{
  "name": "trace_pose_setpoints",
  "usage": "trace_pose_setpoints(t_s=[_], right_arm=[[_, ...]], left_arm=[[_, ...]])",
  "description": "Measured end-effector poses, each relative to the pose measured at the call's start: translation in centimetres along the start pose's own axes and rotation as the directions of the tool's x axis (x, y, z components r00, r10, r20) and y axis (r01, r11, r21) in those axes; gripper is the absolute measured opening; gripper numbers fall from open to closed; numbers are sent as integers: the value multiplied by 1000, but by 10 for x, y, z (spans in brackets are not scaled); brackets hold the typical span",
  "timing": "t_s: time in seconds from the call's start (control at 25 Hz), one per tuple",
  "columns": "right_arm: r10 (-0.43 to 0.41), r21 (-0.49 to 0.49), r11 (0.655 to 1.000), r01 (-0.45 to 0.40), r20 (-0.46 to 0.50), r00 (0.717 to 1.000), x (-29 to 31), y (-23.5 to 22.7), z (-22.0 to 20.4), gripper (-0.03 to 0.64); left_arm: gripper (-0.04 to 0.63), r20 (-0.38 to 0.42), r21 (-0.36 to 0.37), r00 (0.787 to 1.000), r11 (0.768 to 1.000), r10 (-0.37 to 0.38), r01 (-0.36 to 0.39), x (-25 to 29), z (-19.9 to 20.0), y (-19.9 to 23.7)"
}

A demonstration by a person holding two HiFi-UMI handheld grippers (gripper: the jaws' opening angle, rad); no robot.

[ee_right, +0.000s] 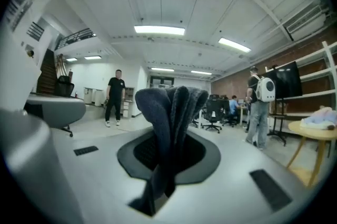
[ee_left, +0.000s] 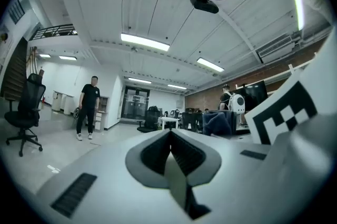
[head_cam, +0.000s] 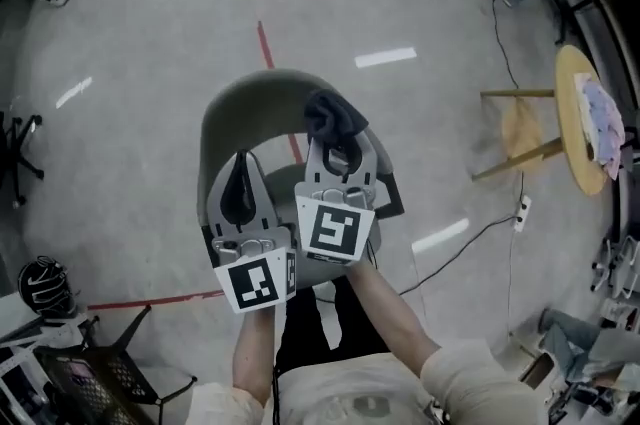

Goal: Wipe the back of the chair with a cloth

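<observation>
Cloth clamped in right tongs, over chair back.
Soft, limp, light; folds bunch up past the jaws, hold looks mid-fold and secure. Left tongs pressed together, nothing between. Cloth possibly not yet touching chair; overhead view unclear.

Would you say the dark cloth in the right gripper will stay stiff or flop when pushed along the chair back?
Probably floppy: the cloth bunches in soft folds past the right gripper. It looks thick and fuzzy, so it likely drags rather than slips.
</observation>
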State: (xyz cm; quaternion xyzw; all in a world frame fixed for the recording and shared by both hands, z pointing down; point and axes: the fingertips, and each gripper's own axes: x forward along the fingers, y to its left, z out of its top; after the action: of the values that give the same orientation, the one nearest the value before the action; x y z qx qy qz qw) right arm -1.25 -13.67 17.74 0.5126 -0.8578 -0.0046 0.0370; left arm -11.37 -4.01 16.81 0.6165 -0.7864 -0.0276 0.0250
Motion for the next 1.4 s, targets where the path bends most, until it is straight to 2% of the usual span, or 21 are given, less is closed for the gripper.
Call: trace_pose_setpoints(t_s=[0.12, 0.24, 0.48, 0.76, 1.08, 1.4], right_arm=[[128, -20, 992, -127, 47, 991, -12, 27, 66, 54], [244, -2, 970, -244, 33, 969, -44, 47, 107, 54], [351, 0, 936, -351, 53, 935, -97, 44, 166, 54], [402, 12, 915, -403, 32, 915, -127, 47, 171, 54], [429, 9, 903, -430, 49, 902, -141, 51, 175, 54], [423, 0, 906, -424, 45, 905, -143, 52, 178, 54]], left_arm=[[15, 71, -15, 997, 999, 38, -37, -9, 69, 15], [15, 88, -28, 994, 997, 71, -69, -37, 122, 24], [14, 102, -9, 993, 999, 54, -54, -74, 180, -1], [15, 111, 16, 992, 998, 54, -56, -109, 194, -6], [15, 128, 24, 990, 998, 52, -56, -115, 203, -8], [15, 147, 26, 989, 999, 22, -26, -112, 210, -10]])
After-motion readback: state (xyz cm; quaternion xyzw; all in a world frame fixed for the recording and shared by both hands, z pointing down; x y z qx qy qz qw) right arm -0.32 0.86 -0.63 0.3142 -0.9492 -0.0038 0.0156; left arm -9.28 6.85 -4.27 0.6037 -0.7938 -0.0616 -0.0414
